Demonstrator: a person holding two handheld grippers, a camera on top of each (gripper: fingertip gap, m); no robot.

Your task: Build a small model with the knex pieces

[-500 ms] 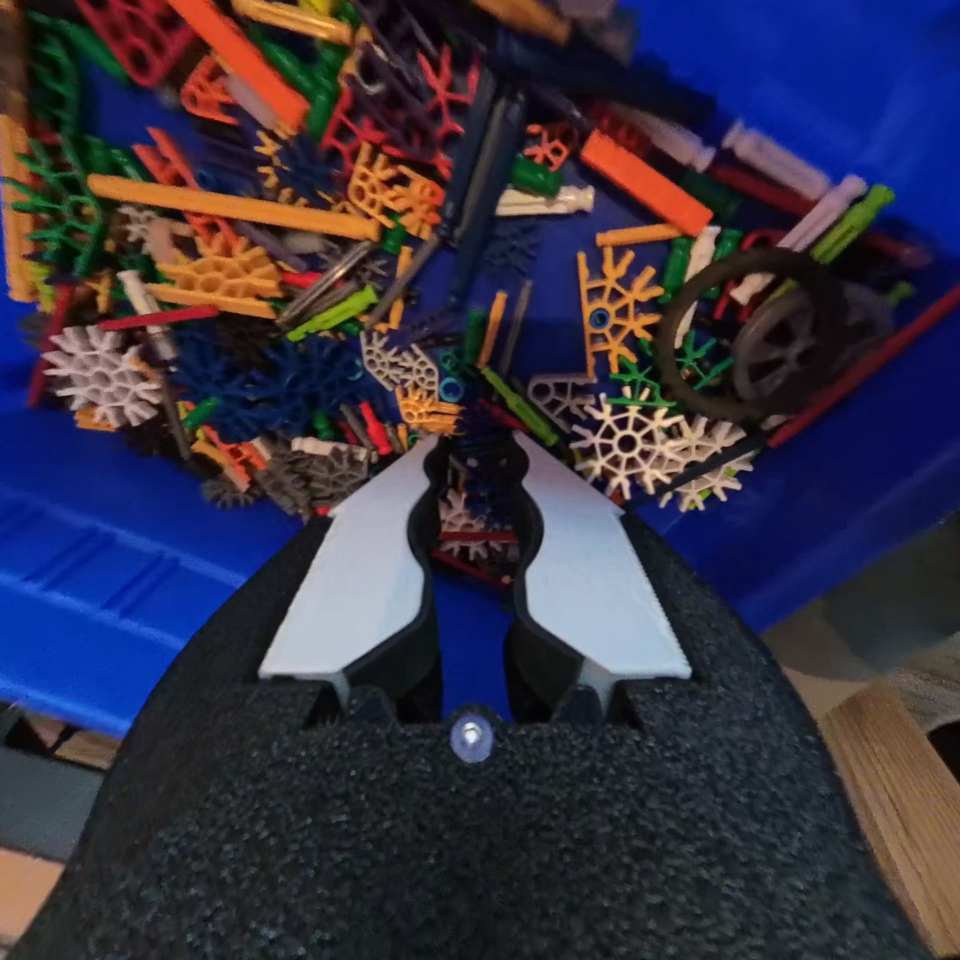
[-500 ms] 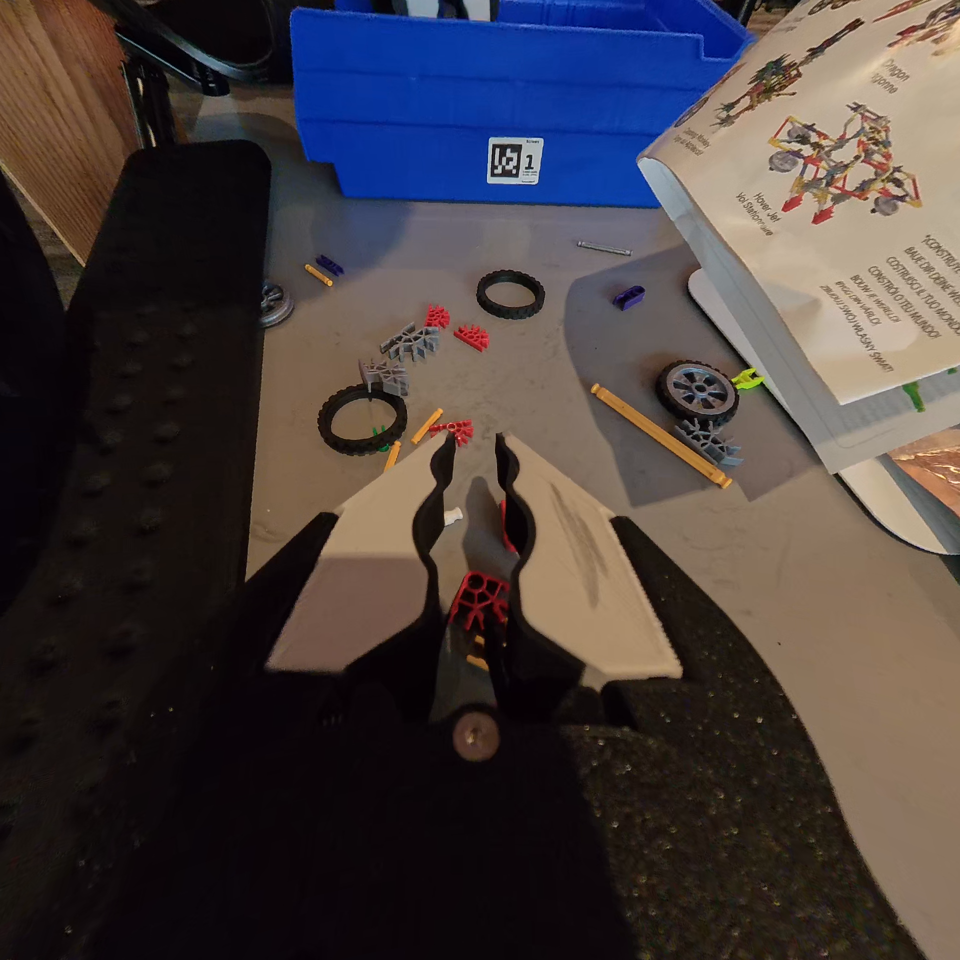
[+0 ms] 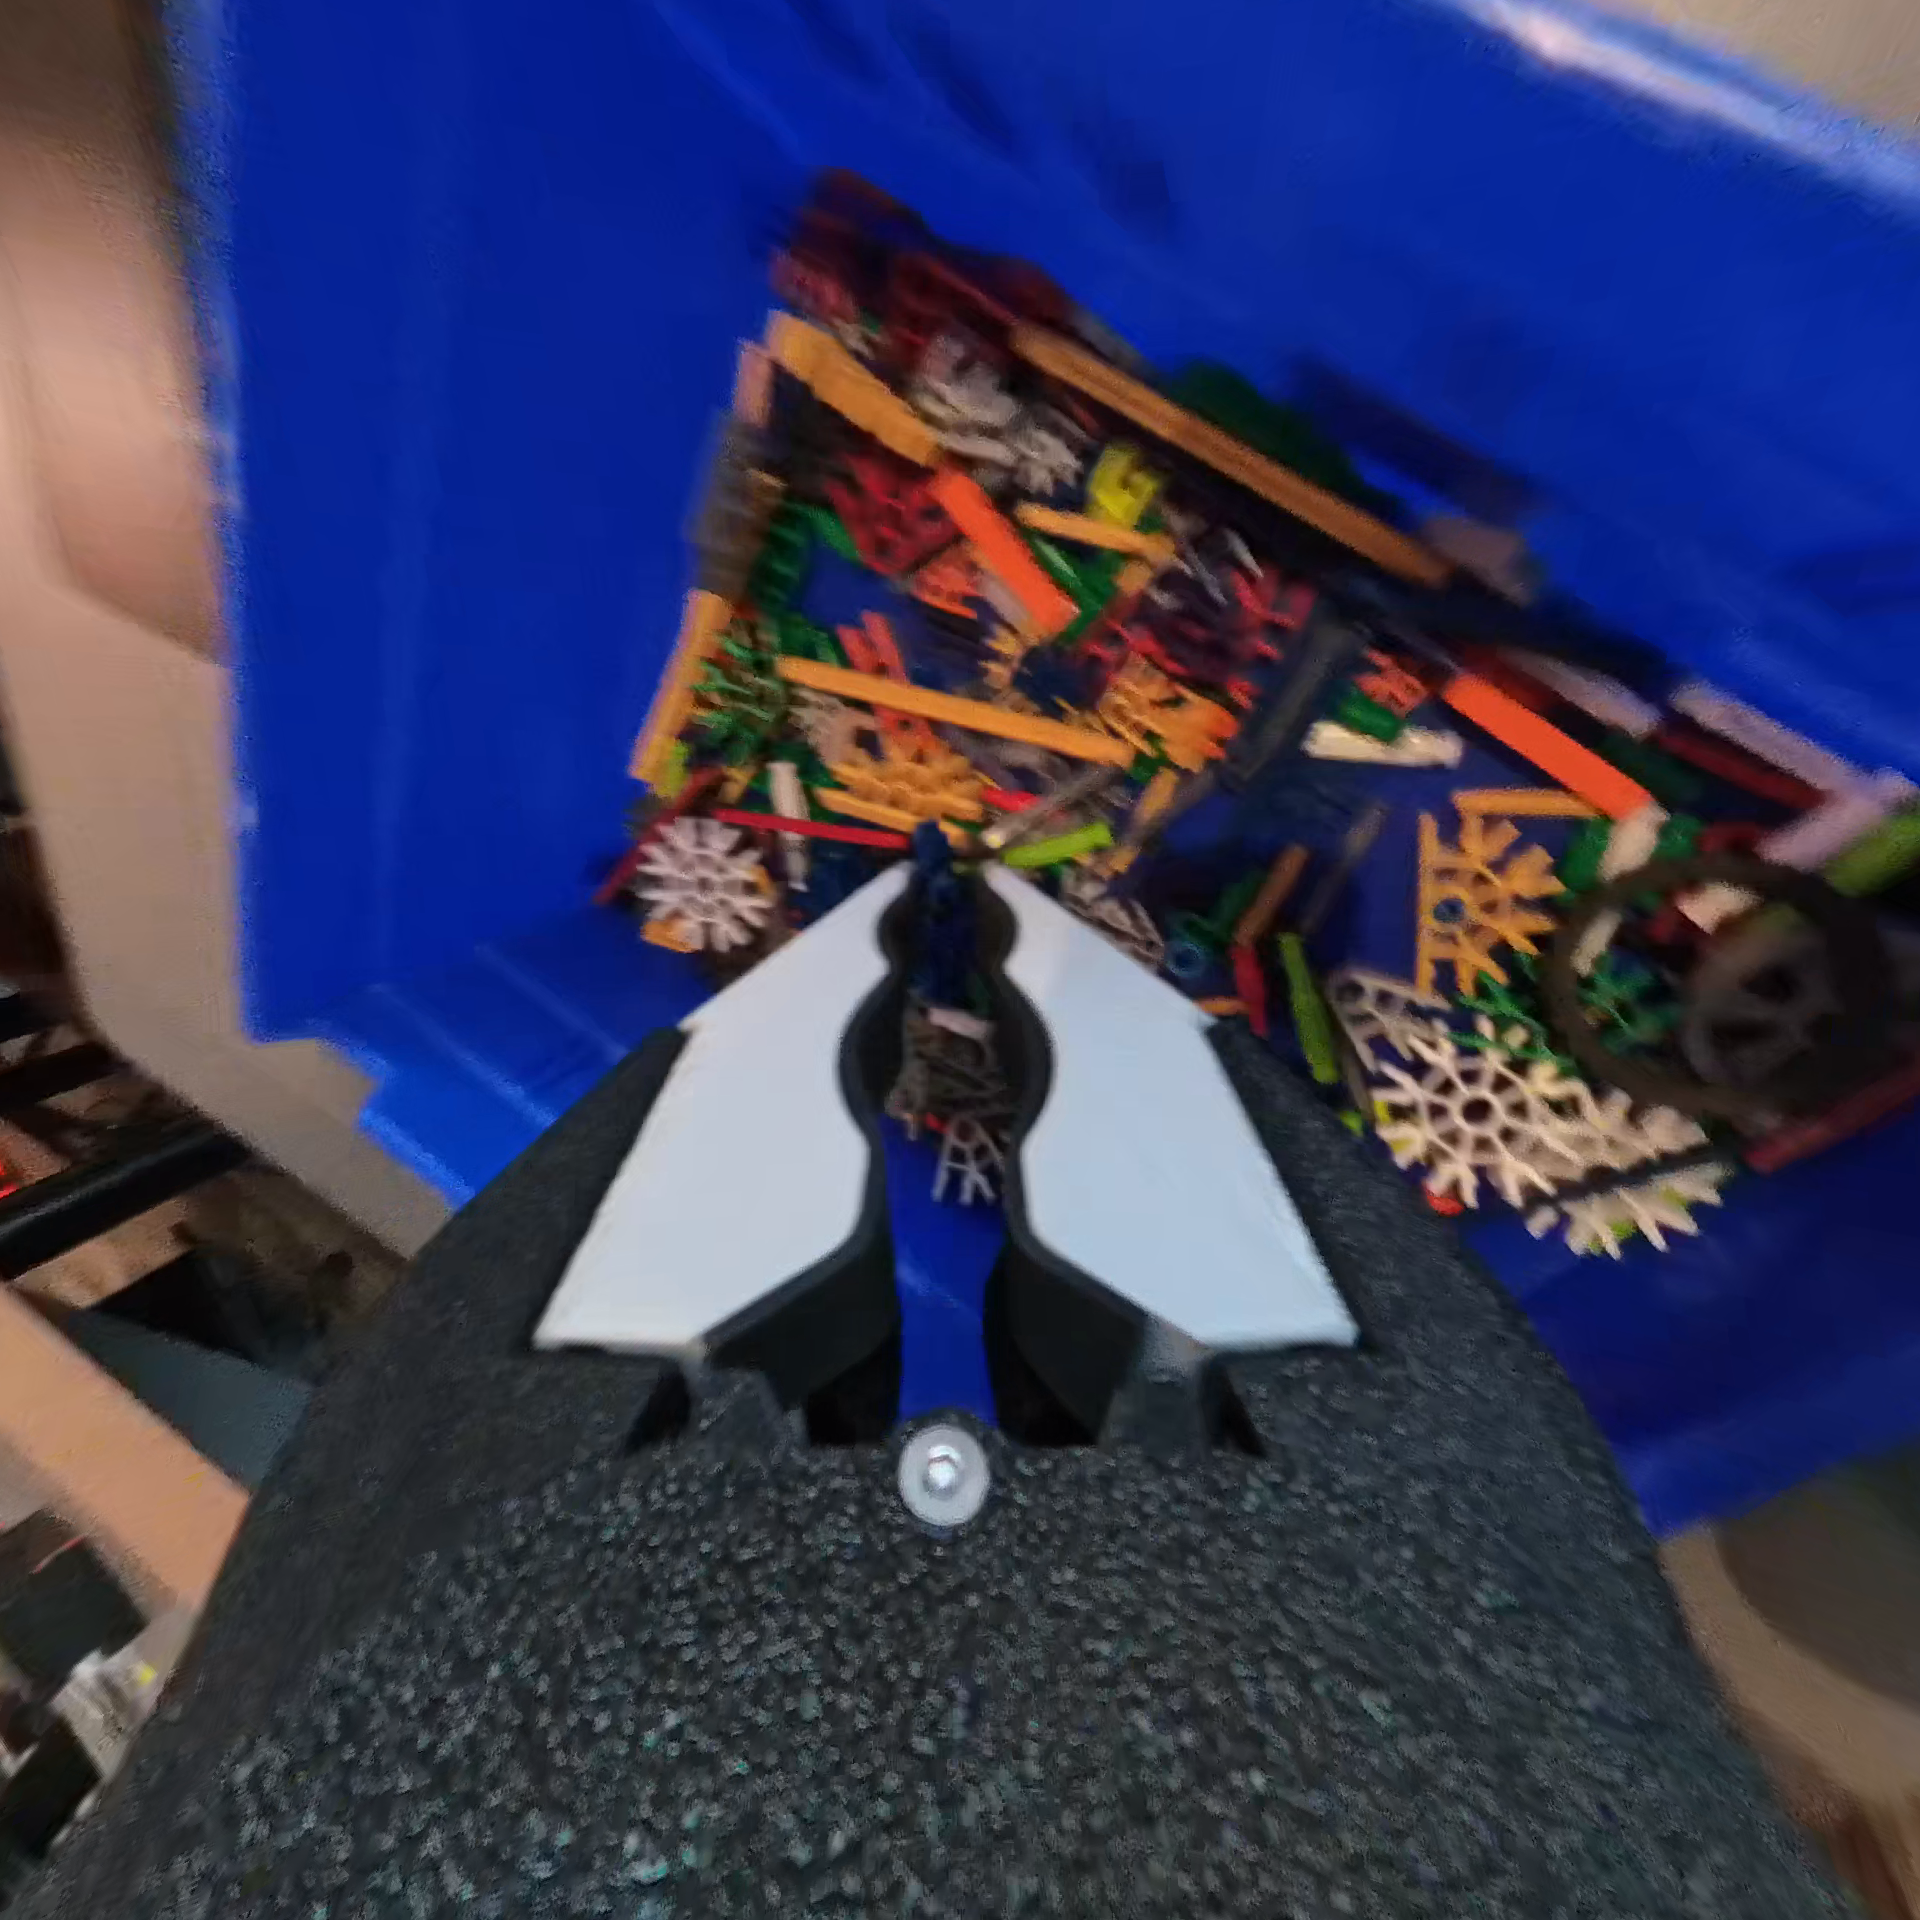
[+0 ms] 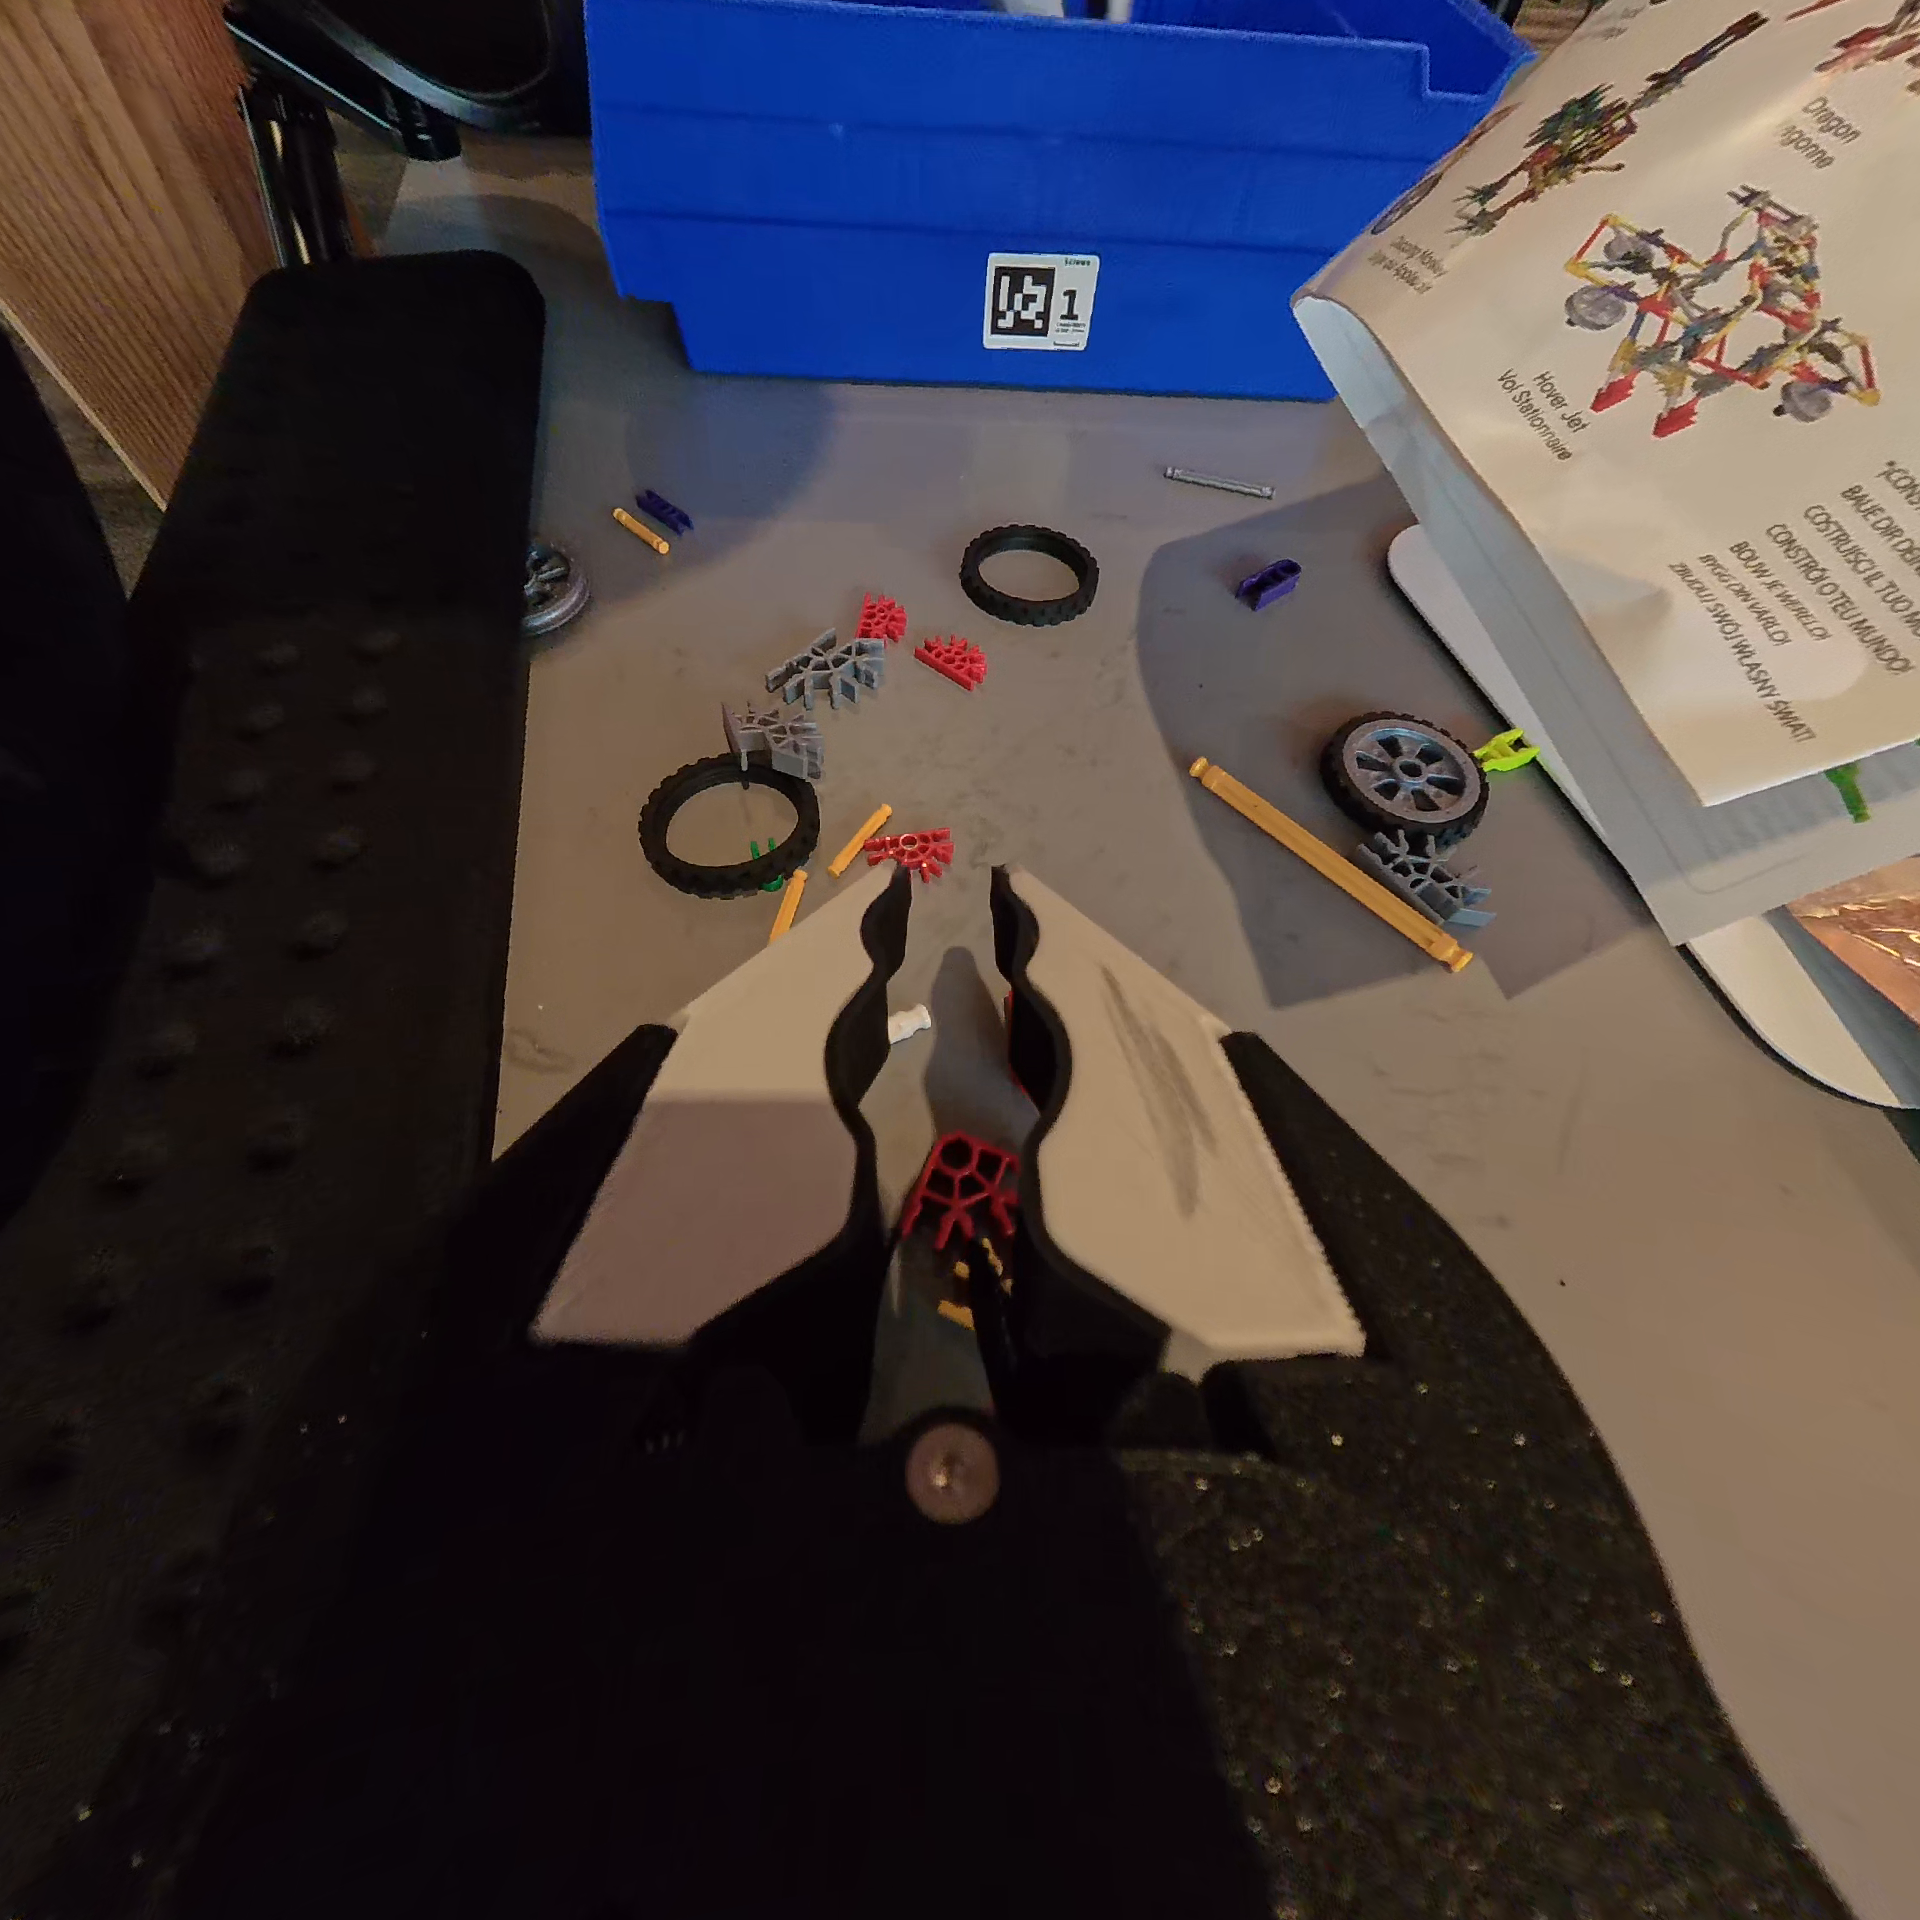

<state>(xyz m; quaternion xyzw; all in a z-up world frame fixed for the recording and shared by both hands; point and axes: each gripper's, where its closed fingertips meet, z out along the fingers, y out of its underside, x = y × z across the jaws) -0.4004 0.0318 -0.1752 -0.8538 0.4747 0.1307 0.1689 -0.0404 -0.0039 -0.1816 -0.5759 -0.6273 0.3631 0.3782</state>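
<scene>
Hovering over the blue bin (image 3: 436, 582), the left gripper (image 3: 948, 883) is pinching a dark blue piece (image 3: 940, 920) between its nearly closed tips; blur is hiding that piece's shape. A white snowflake connector (image 3: 704, 883) is sitting at nine o'clock from the tips, and a black wheel (image 3: 1745, 997) at three o'clock, amid mixed rods and connectors.

The right gripper (image 4: 948, 885) is hanging above the grey table (image 4: 1558, 1195) with its jaws slightly apart, gripping nothing at the tips. A red connector (image 4: 912, 850) is lying just at twelve o'clock from them, another red connector (image 4: 961, 1195) is showing deep between the fingers, a black tyre (image 4: 727, 831) at ten o'clock, and a yellow rod (image 4: 1330, 862) at three o'clock.
</scene>
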